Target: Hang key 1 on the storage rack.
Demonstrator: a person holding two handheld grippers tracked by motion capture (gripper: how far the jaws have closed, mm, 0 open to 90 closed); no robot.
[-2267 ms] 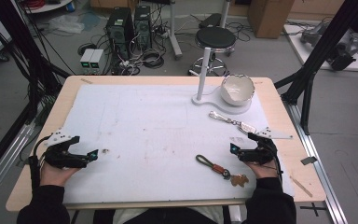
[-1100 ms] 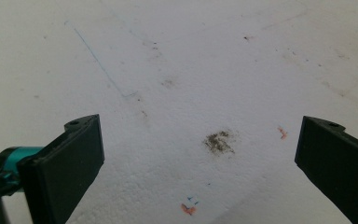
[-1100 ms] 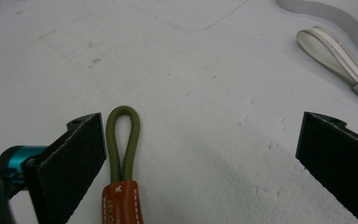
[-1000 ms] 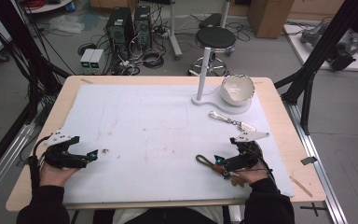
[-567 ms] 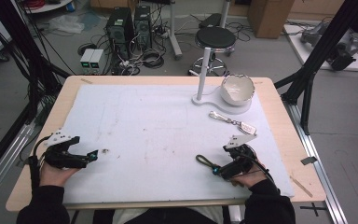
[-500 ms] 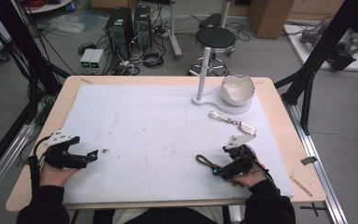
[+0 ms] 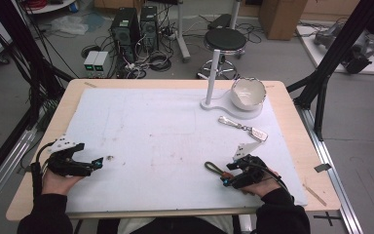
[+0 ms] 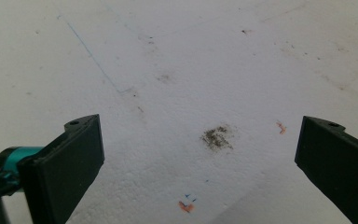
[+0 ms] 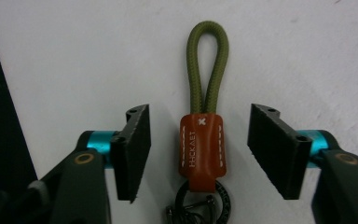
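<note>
A keychain with an olive cord loop (image 9: 208, 65), an orange leather tab (image 9: 200, 149) and a dark metal ring lies flat on the white mat (image 7: 175, 136). My right gripper (image 9: 200, 116) straddles the tab. Its jaws have just been closing, with a gap still showing on each side of the tab, so the pads do not press on it. In the high view the cord loop (image 7: 213, 168) sticks out to the left of my right gripper (image 7: 227, 177) near the table's front right. My left gripper (image 7: 97, 163) rests at the front left, open over bare, stained mat (image 8: 216, 137).
A silver keychain (image 7: 243, 127) lies behind the right hand. Farther back, a white bowl (image 7: 247, 92) sits on a white base with an upright post (image 7: 213, 73). Beyond the table's far edge are a stool (image 7: 226, 39) and computer cases (image 7: 136, 24).
My right gripper moved left and toward the front edge onto the olive and orange keychain, and its jaws narrowed around the tab. The left gripper stayed still.
</note>
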